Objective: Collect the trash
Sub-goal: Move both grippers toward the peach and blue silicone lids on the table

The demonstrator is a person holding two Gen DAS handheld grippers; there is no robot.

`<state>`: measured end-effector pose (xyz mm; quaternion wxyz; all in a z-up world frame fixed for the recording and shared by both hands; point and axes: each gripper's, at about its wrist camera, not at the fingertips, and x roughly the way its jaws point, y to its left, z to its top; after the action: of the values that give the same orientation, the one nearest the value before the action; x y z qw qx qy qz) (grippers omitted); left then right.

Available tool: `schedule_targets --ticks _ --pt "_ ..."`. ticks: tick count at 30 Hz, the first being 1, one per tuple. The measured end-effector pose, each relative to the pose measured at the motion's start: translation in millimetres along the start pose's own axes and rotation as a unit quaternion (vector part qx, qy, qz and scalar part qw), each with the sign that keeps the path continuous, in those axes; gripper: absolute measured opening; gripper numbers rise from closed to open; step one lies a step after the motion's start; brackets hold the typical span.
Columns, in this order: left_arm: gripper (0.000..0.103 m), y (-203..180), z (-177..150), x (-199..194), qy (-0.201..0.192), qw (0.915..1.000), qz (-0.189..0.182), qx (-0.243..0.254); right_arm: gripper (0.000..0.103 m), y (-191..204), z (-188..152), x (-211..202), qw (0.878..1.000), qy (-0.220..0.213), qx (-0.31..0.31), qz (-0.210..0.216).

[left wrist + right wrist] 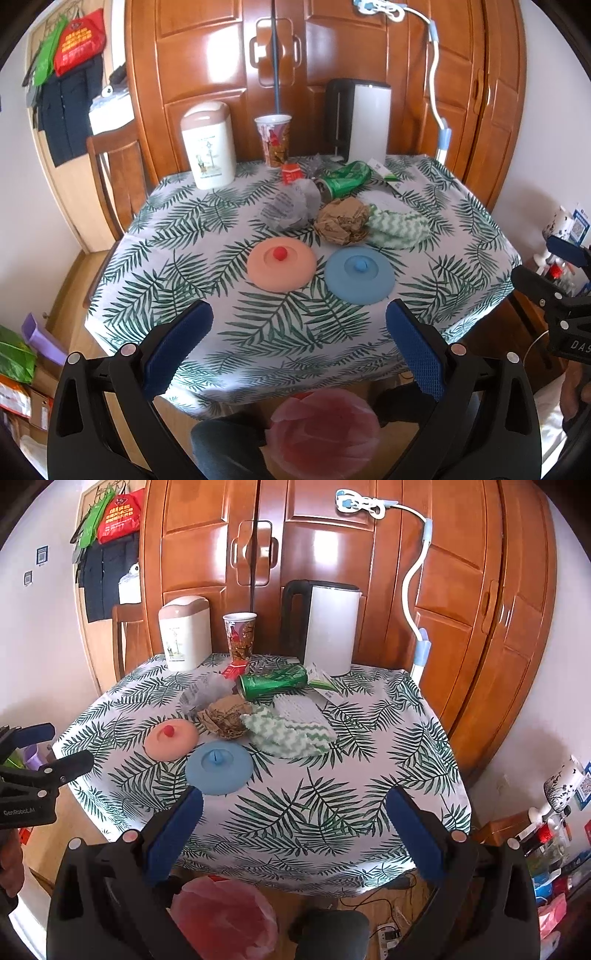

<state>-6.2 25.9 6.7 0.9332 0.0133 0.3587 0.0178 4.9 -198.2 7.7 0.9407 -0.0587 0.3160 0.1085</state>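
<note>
Both the left gripper (pixel 299 332) and right gripper (pixel 295 819) hover wide open, empty, off the table's near edge. The crumpled brown paper ball (pixel 343 220) and dented green can (pixel 341 181) lie mid-table toward the far edge; reaching could drag the orange silicone lid (pixel 281 263).

Both black claws with blue textured pads, the left claw (pixel 299 339) and the right claw (pixel 295 823), hang side by side, jaws spread wide, gripping nothing.

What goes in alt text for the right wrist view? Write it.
An open tool hovers over a leaf-print table holding trash: a green can, crumpled paper, a cloth and two round lids. A pink bag sits below the near edge.
</note>
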Motion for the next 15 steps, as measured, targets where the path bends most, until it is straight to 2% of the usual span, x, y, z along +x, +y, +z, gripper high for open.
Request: schedule_targets --ticks 15 --pt "0.097 2.6 -4.2 6.9 0.016 0.9999 0.004 -0.003 0.098 1.1 -2.9 8.8 1.0 0.019 -0.001 -0.006"
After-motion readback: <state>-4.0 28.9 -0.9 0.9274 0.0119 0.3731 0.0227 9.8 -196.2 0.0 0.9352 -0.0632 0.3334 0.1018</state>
